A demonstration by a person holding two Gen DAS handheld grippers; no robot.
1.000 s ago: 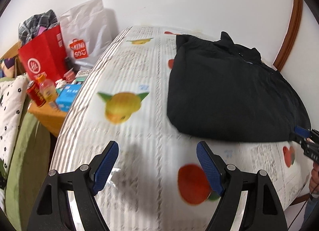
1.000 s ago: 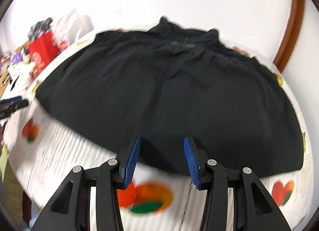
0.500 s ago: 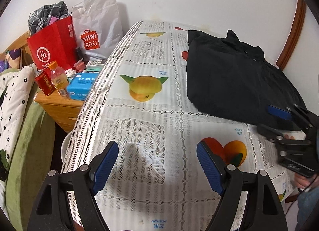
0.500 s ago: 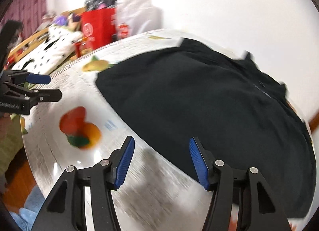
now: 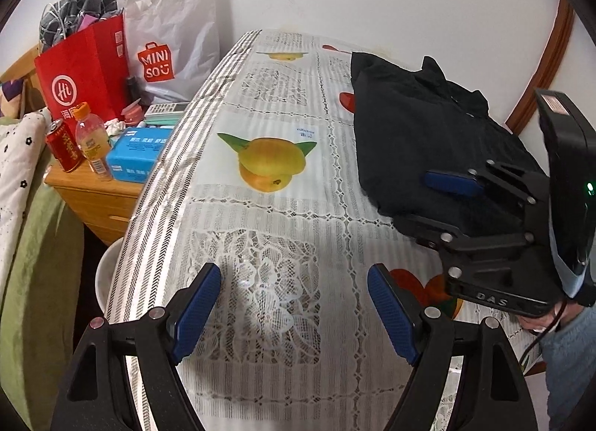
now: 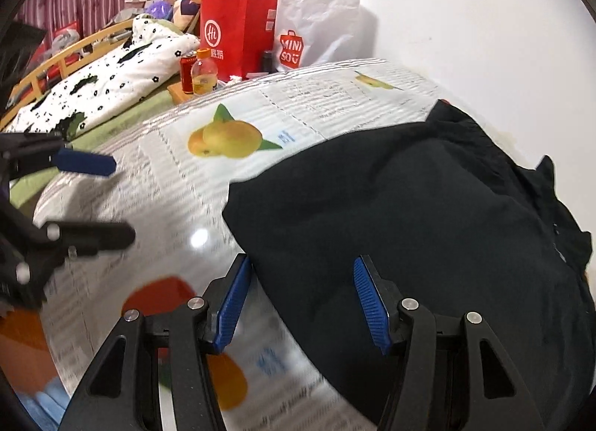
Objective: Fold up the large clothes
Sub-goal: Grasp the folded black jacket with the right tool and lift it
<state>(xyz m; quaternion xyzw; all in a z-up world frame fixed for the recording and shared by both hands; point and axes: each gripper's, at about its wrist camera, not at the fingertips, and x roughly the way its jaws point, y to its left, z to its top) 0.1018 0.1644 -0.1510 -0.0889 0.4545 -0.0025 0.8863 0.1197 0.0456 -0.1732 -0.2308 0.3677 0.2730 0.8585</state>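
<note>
A: Where does the work lie?

B: A black garment (image 5: 428, 133), already folded into a compact block with its collar end toward the wall, rests on the right part of the surface (image 5: 268, 245), which carries a fruit-printed lace cloth. Its near-left corner (image 6: 238, 200) lies flat, just ahead of the right tool.

A: State of each tool?

B: The left tool (image 5: 294, 313) stands spread wide over bare cloth, well apart from the garment, nothing between its pads. The right tool (image 6: 301, 299) is also spread, its jaws having just been opening; its left pad (image 6: 232, 304) sits beside the garment's near edge and its right pad over the black fabric, but neither presses on it, so nothing is pinched.

A: How far along is the fold?

B: Judged from the layout, most is done: sleeves and sides appear tucked in, leaving one thick rectangle. What may remain is a last fold in half or some tidying of the rumpled collar end (image 6: 551, 185).

A: And the clutter?

B: A red paper bag (image 5: 85, 70), a white Miniso bag (image 5: 167, 40), a bottle and a can stand on a wooden nightstand (image 5: 93, 192) beside the surface, clear of the work.
</note>
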